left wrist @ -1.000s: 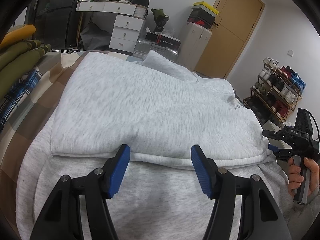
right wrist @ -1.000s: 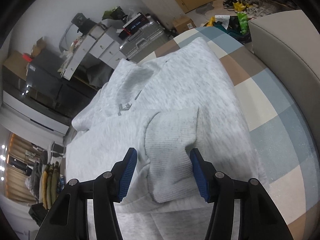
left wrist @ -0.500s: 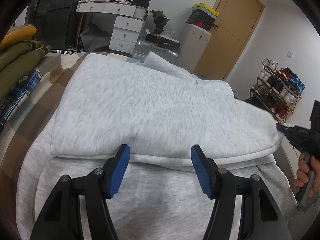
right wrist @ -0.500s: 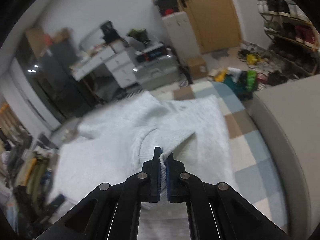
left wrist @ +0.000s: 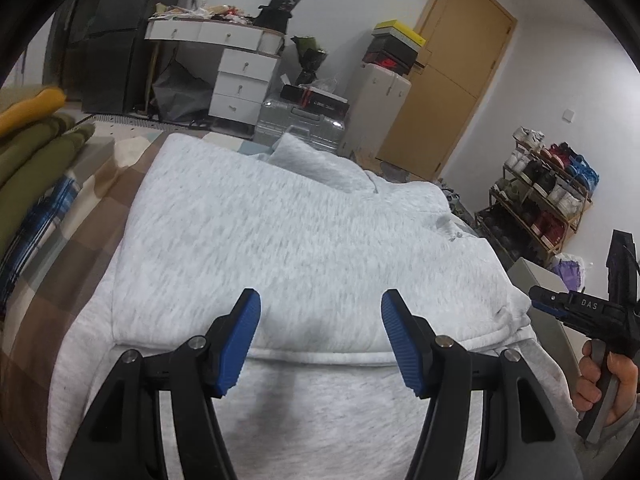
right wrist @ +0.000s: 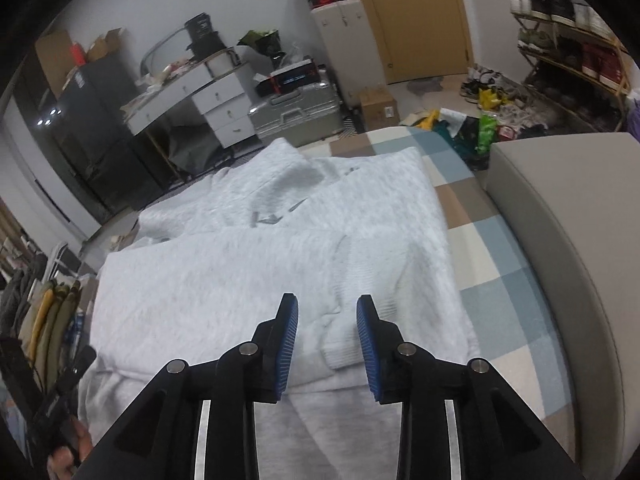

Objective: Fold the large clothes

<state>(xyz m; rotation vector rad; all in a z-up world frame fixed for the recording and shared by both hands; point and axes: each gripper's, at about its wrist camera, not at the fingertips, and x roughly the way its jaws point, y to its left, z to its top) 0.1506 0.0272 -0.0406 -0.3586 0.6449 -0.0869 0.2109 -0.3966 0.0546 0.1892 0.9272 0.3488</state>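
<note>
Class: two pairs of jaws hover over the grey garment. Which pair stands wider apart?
The left gripper: its jaws, now closing, straddle the folded hem of the grey sweatshirt. The right gripper shows a narrower gap, its jaws opening above the ribbed cuff.

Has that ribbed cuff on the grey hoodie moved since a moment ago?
Yes. The cuff, pinched and lifted half a second ago, now lies flat on the hoodie again, nearer the checked bedcover. The right gripper is opening, its fingers clear of it.
</note>
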